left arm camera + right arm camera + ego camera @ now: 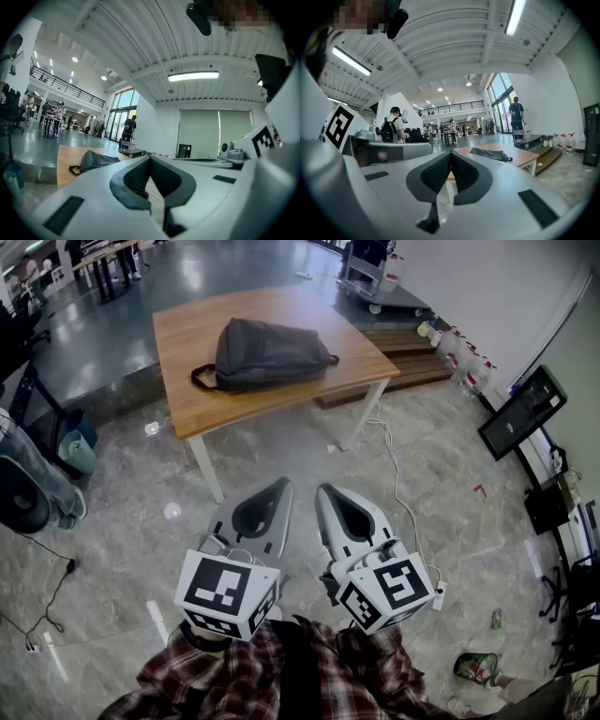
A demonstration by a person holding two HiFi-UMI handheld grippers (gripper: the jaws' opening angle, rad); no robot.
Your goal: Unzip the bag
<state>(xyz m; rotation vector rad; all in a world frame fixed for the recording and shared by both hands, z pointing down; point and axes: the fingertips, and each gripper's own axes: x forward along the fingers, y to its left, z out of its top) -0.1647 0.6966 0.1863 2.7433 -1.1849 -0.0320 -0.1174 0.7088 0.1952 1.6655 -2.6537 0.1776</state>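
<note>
At the near left, my left gripper [281, 482] is held low over the floor [450, 521], close to my body. Its jaws are clenched tip to tip on nothing; the left gripper view shows no object between them. Far ahead, the grey bag [267, 354] lies flat on the wooden table [187, 409], well apart from both grippers, with its carry handle [202, 379] at the left end. At the near right, my right gripper [323, 488] sits just beside the left one, its jaws likewise pressed together and empty.

By my judgement the task has not begun, and the step in hand is the approach. Recommended procedure:

1. Move up to the near edge of the table.
2. Release both jaws before reaching the bag.
3. Locate the zip pull. It cannot be made out from here, so inspect the seam at close range.
4. Pin the fabric beside the zip's start with my left gripper, then pinch the pull with my right.
5. Draw the pull along the track, never away from it, and keep the fabric taut, since slack cloth is likely to jam the slider
</note>
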